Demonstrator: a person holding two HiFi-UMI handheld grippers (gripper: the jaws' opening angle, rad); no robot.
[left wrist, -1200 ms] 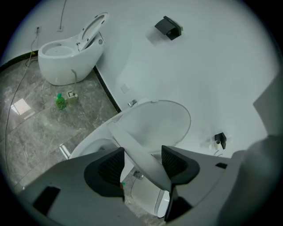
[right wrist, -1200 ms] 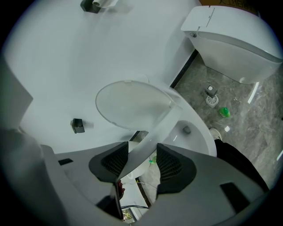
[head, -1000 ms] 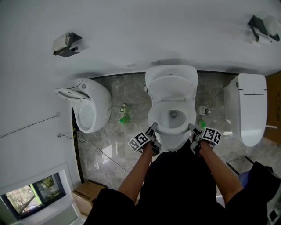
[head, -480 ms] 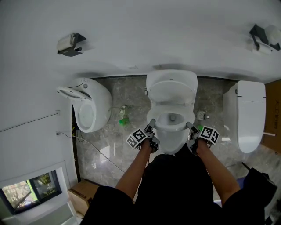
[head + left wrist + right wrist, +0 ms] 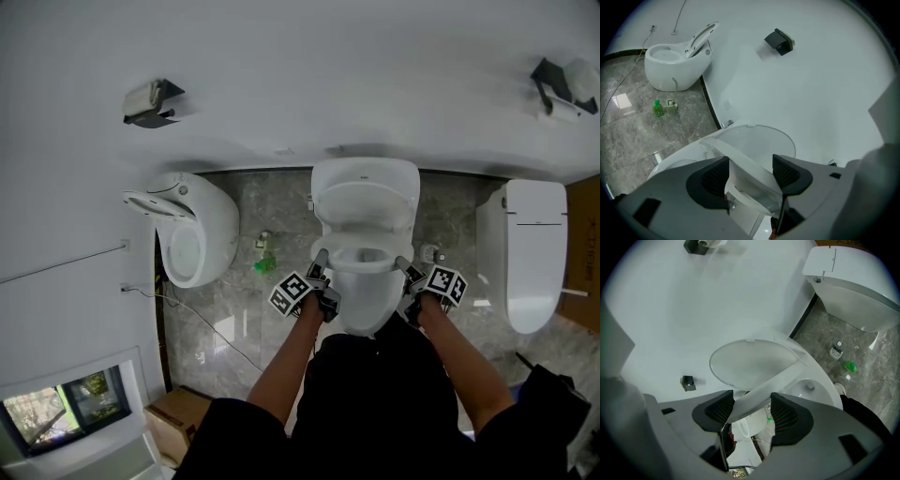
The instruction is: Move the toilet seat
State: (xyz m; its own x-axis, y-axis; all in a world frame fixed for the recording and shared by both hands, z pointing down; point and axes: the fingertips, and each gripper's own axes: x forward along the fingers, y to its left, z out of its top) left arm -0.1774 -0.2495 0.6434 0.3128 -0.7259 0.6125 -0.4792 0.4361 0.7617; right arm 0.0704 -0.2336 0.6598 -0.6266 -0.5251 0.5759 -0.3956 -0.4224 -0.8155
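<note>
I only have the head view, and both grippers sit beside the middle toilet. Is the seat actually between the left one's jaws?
Observer: Yes. The left gripper view shows the toilet seat running between the left gripper's parted jaws.
Operator: And the right one?
Observer: The right gripper straddles the seat too, and its jaws are opening.
Operator: Is the seat flat on the bowl?
Observer: No, it is tilted up, clear of the bowl's rim.

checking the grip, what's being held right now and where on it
The toilet seat. The left gripper grips its left front rim; the right gripper has the right front rim between its jaws, which are opening.
</note>
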